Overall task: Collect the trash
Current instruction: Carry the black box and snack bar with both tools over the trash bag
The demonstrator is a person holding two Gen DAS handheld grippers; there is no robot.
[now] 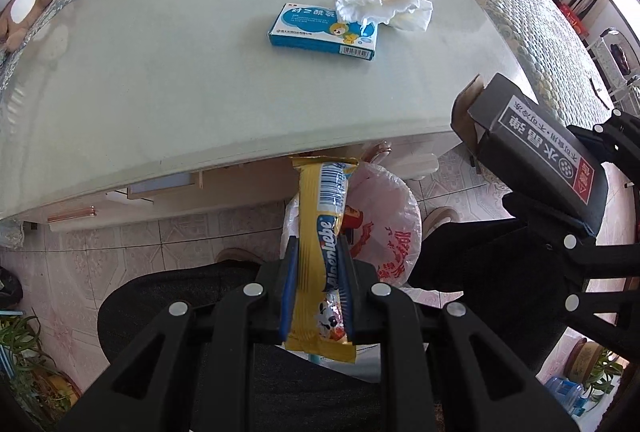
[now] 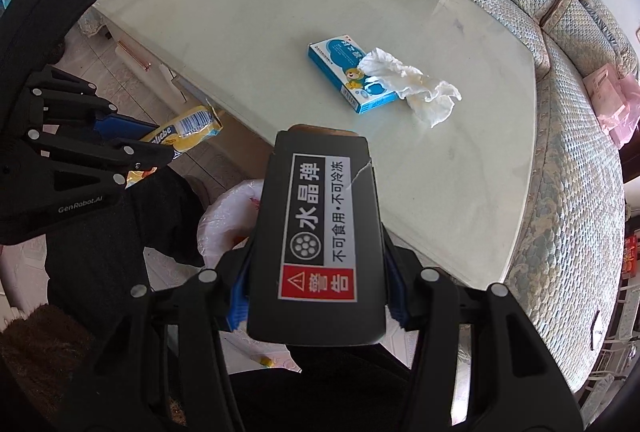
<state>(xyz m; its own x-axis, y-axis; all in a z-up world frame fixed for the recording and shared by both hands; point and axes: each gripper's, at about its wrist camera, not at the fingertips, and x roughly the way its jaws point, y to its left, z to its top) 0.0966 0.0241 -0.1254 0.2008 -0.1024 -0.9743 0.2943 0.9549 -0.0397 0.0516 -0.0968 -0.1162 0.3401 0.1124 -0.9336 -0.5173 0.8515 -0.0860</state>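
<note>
The left gripper (image 1: 316,292), jaws clamped on a yellow Alpenliebe candy wrapper (image 1: 320,256), and the right gripper (image 2: 316,296), jaws clamped on a black carton (image 2: 316,252), hang over the pink plastic bag (image 1: 390,232) below the worktop (image 1: 160,71), whose floppy mouth could let either piece miss.

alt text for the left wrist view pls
Left hand-held gripper clamps a yellow candy wrapper above a pink plastic bag on the floor; a blue box and crumpled tissue lie on the table.
</note>
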